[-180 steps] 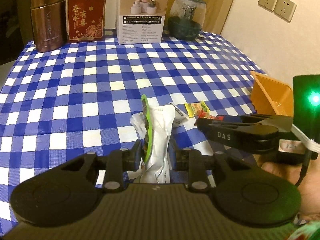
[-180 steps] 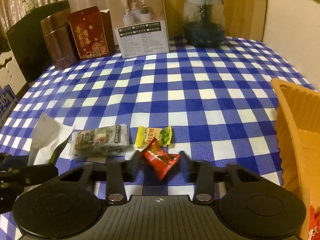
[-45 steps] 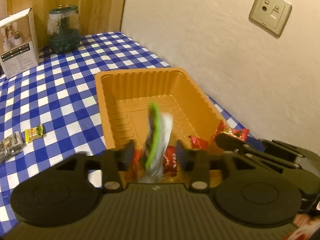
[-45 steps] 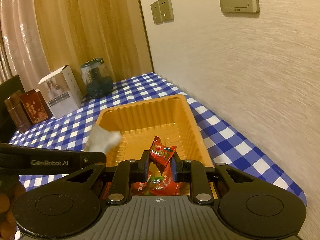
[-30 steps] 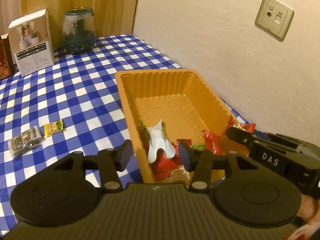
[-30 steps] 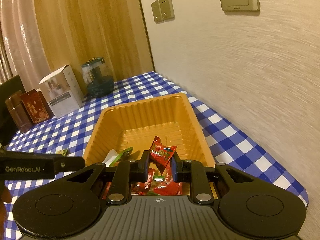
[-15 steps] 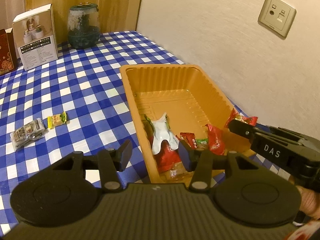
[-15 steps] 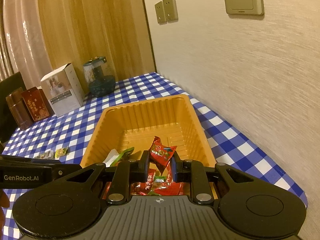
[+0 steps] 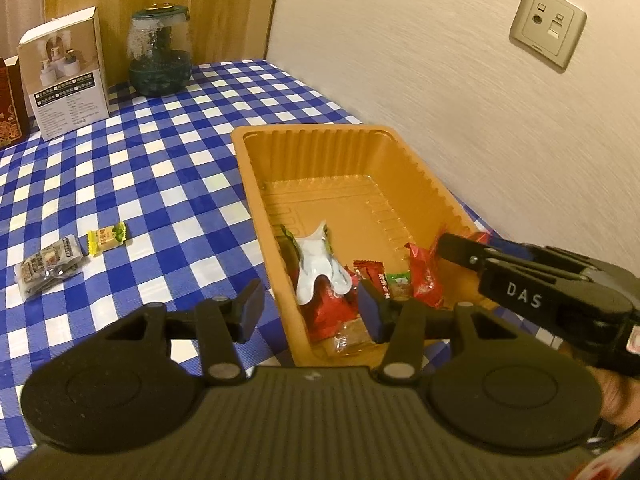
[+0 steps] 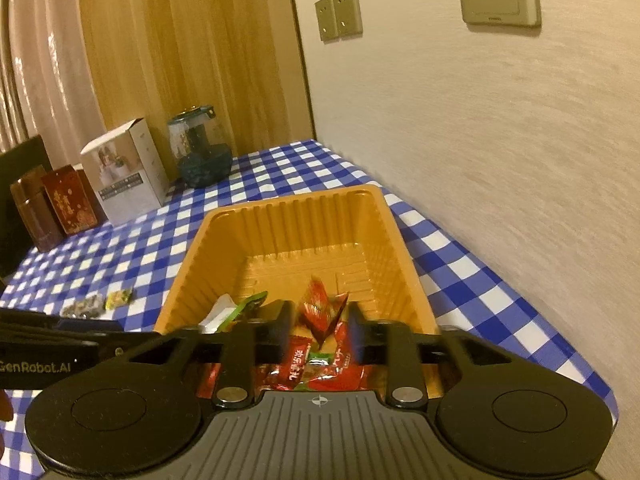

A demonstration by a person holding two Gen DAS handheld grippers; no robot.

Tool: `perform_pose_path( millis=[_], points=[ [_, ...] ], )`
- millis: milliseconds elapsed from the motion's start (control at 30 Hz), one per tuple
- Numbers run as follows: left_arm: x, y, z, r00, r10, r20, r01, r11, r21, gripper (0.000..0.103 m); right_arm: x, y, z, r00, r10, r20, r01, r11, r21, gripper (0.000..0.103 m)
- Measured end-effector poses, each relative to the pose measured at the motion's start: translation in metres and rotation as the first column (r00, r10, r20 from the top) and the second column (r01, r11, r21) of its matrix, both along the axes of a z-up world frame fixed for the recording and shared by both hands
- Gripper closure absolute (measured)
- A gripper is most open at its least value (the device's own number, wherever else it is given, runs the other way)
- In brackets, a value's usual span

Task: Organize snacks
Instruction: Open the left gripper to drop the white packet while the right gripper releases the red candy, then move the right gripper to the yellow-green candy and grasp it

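**Red wrapper being released over tray; two snacks remain on the cloth**

While the right gripper (image 10: 318, 334) hangs over the near end of the orange tray (image 10: 394, 224), its jaws are opening, and the red candy wrapper (image 10: 322, 310) sits loose between them, pads no longer pressing it. The left gripper (image 9: 310, 306) stands apart and empty at the tray's near left rim.

Inside the tray's near end lie crinkled red foil packets and a white-and-green pouch (image 9: 318, 268), limp and folded. The tray itself is thin moulded plastic with ribbed walls.

Two snacks remain outside: a small yellow candy (image 9: 106, 236) and a clear printed packet (image 9: 48, 266), side by side on the blue checked tablecloth (image 9: 160, 168), well to the left of the tray. Both lie left and far of the left gripper, which is judged the nearer; the packet's long axis runs roughly left-right.
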State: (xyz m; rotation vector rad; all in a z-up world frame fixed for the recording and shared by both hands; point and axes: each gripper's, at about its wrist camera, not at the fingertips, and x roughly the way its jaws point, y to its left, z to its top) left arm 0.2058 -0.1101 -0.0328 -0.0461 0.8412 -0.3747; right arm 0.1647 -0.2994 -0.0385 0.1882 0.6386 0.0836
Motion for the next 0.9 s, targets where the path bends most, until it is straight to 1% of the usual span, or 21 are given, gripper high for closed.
perform_pose_path(
  millis=[33, 67, 533, 633, 767, 900],
  points=[
    [-0.001, 0.001, 0.0, 1.0, 0.001, 0.0, -0.001, 1.0, 0.0, 0.056, -0.001, -0.001, 0.0, 1.0, -0.005, 0.007, 0.005, 1.0, 0.012, 0.041],
    [-0.001, 0.003, 0.0, 1.0, 0.003, 0.0, -0.003, 1.0, 0.001, 0.056, -0.003, -0.002, 0.001, 1.0, -0.011, 0.017, 0.011, 1.0, 0.015, 0.04],
    [-0.022, 0.028, -0.004, 0.999, 0.038, -0.003, -0.038, 0.999, 0.011, 0.055, -0.006, 0.0, 0.004, 1.0, 0.003, 0.02, -0.003, 1.0, -0.001, 0.04],
    [-0.03, 0.037, -0.002, 0.999, 0.039, 0.007, -0.039, 0.999, 0.013, 0.051, -0.008, 0.003, 0.004, 1.0, 0.018, 0.02, -0.018, 1.0, -0.005, 0.04],
    [-0.043, 0.053, 0.002, 0.999, 0.041, 0.027, -0.042, 0.999, 0.033, 0.049, -0.01, 0.008, 0.005, 0.999, 0.043, 0.026, -0.042, 0.999, -0.015, 0.04],
    [-0.05, 0.071, 0.005, 0.999, 0.028, 0.039, -0.032, 0.996, 0.088, 0.049, -0.011, 0.015, 0.006, 0.996, 0.079, 0.034, -0.079, 0.997, -0.018, 0.04]
  ],
)
